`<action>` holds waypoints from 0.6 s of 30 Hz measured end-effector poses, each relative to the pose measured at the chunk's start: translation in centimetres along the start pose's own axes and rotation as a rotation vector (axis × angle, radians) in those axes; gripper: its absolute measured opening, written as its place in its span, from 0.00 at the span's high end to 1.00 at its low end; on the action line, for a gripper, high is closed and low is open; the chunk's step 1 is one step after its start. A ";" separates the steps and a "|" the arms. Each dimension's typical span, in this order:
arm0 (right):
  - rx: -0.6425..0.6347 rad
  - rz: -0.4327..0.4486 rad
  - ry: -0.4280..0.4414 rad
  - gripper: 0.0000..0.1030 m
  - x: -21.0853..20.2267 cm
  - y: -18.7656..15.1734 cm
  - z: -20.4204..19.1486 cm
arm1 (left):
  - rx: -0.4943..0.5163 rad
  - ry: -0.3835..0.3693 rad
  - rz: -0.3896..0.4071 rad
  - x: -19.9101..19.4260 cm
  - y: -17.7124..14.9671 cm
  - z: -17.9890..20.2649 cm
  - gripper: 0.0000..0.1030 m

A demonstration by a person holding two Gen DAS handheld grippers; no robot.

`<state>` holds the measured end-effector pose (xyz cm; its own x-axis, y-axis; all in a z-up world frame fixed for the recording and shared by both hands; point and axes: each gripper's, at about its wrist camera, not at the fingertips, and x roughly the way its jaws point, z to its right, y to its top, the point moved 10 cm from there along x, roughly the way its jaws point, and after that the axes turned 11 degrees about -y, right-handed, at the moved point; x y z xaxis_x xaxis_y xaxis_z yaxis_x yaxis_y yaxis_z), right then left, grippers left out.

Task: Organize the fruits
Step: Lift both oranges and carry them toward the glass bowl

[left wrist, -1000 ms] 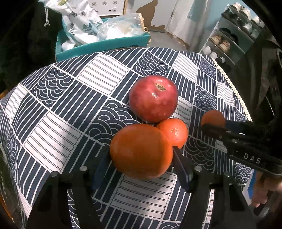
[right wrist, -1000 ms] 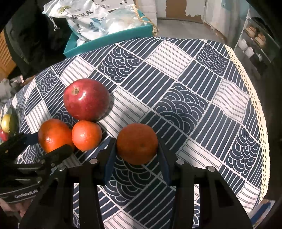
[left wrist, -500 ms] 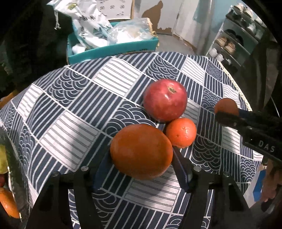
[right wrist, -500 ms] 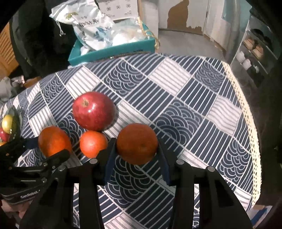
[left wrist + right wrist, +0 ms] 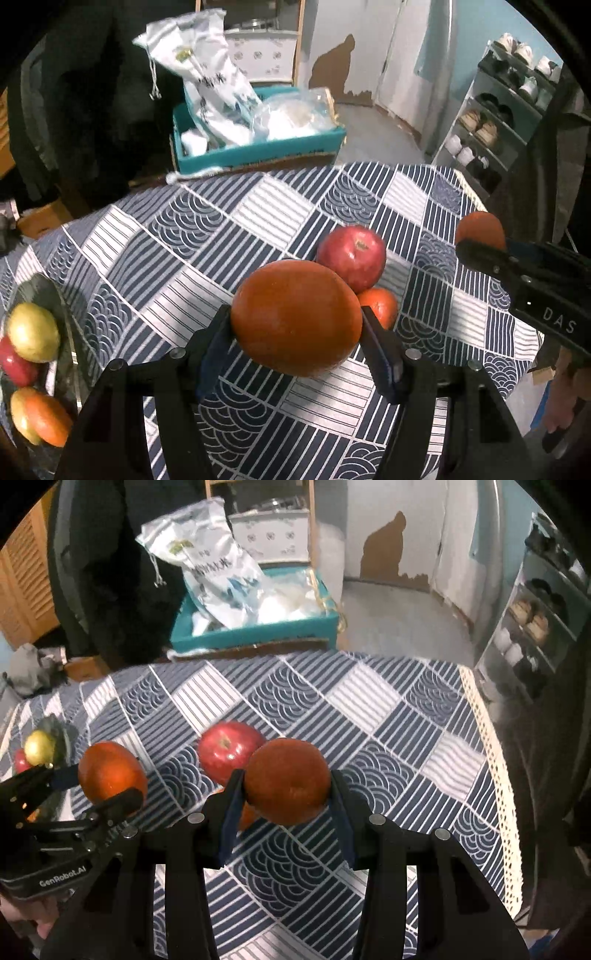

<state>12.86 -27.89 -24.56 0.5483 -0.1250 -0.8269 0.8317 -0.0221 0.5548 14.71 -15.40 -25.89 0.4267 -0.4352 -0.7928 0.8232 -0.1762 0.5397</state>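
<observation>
My left gripper (image 5: 295,323) is shut on a large orange (image 5: 295,301) and holds it above the patterned tablecloth (image 5: 207,243). My right gripper (image 5: 286,786) is shut on a smaller orange (image 5: 288,771), also lifted off the cloth. On the cloth below them lie a red apple (image 5: 352,254) and a small tangerine (image 5: 382,308). In the right wrist view the apple (image 5: 225,751) shows, while the tangerine is mostly hidden behind my finger. A dark plate (image 5: 55,306) at the table's left edge holds several fruits.
A teal box (image 5: 258,153) with white bags stands behind the table's far edge. A shoe rack (image 5: 495,122) is at the right. The cloth's lace edge (image 5: 496,775) marks the table's right side. A person's hand (image 5: 557,406) holds the right gripper.
Both grippers have risen with their oranges, so the table looks farther away. The apple and tangerine stayed on the cloth. The fruit plate has come into view at the left.
</observation>
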 end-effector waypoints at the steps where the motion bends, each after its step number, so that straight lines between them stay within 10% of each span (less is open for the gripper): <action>1: -0.002 0.011 0.001 0.57 -0.4 0.3 -0.1 | 0.002 0.003 0.008 -0.4 0.2 0.0 0.34; 18: -0.005 0.175 0.042 0.57 -8.1 3.9 -1.1 | -0.011 0.017 0.157 -8.1 3.2 -0.3 0.34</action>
<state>11.76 -25.90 -15.76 0.6875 -0.0853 -0.7211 0.7239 0.0014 0.6900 14.03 -12.21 -17.80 0.5565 -0.4417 -0.7037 0.7500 -0.0973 0.6542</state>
